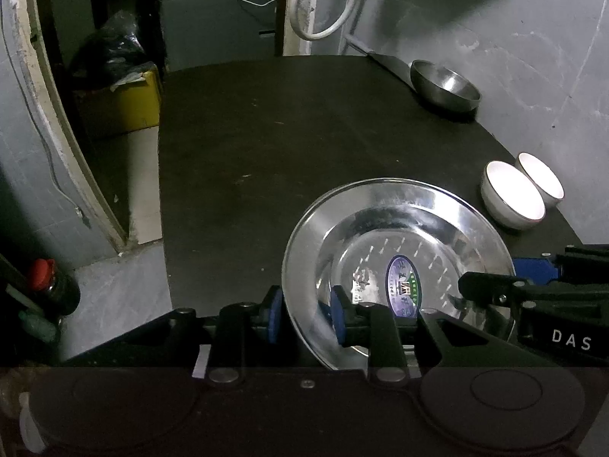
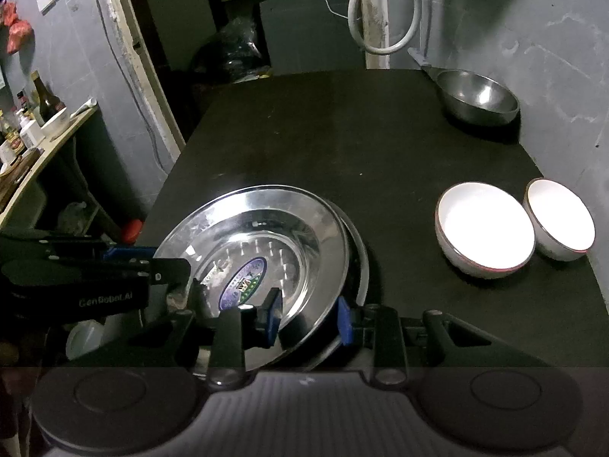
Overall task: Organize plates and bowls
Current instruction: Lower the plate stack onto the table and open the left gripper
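A shiny steel plate with an oval sticker lies on the dark table, apparently on top of a second plate whose rim shows at its right. My left gripper straddles the plate's left rim, one blue pad outside and one inside, with a gap. My right gripper straddles the right rim the same way, jaws apart. Two white bowls sit side by side at the right. A steel bowl stands at the far right corner.
The dark table runs to a grey wall at the right. A white hose hangs at the back. A yellow bin with a black bag stands left of the table. A shelf with bottles is at far left.
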`<action>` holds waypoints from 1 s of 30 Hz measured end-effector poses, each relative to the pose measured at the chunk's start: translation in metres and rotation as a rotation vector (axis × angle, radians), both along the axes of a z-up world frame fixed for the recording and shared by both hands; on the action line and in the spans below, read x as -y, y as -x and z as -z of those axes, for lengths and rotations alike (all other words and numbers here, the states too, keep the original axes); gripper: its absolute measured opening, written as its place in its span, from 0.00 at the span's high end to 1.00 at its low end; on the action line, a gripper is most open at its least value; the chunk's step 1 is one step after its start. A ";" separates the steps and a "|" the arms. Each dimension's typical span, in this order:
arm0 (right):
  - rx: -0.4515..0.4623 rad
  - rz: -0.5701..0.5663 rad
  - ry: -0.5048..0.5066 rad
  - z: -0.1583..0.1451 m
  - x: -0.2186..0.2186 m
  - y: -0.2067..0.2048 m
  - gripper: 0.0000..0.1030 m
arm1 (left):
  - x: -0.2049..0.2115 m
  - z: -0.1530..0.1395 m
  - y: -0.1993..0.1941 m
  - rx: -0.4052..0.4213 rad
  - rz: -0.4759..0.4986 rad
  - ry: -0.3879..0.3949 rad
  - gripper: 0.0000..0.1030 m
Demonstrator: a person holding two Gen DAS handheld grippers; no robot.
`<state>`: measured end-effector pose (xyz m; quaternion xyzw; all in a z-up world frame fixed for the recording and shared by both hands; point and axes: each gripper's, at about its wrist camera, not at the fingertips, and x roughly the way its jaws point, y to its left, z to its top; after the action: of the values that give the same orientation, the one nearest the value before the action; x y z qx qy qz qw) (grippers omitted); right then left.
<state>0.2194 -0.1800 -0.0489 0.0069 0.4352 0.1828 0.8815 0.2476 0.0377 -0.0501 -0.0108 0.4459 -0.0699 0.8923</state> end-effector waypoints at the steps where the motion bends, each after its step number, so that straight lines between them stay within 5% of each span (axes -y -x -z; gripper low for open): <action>1: 0.002 -0.002 0.002 0.000 0.000 0.000 0.66 | 0.001 0.000 0.000 0.000 0.000 -0.001 0.71; 6: 0.021 -0.032 0.022 0.000 -0.003 -0.001 0.56 | 0.002 0.001 0.000 -0.003 -0.006 -0.002 0.70; 8: 0.050 -0.040 0.054 -0.002 -0.006 0.002 0.44 | 0.002 0.001 -0.001 -0.008 -0.010 0.003 0.67; 13: 0.068 -0.034 0.063 -0.004 0.000 -0.003 0.40 | 0.001 0.002 -0.002 -0.014 -0.028 0.016 0.56; 18: 0.064 -0.004 0.040 -0.004 0.018 -0.007 0.24 | 0.002 -0.006 -0.006 0.027 -0.071 0.006 0.20; 23: 0.082 0.031 0.000 -0.006 0.043 -0.013 0.01 | 0.004 -0.018 -0.016 0.087 -0.124 -0.009 0.02; 30: 0.082 0.062 -0.026 -0.002 0.073 -0.023 0.00 | 0.021 -0.022 -0.037 0.098 -0.166 -0.032 0.01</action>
<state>0.2427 -0.2532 -0.0472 0.0245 0.3957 0.1612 0.9038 0.2844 0.0166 -0.0278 -0.0301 0.4002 0.0107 0.9159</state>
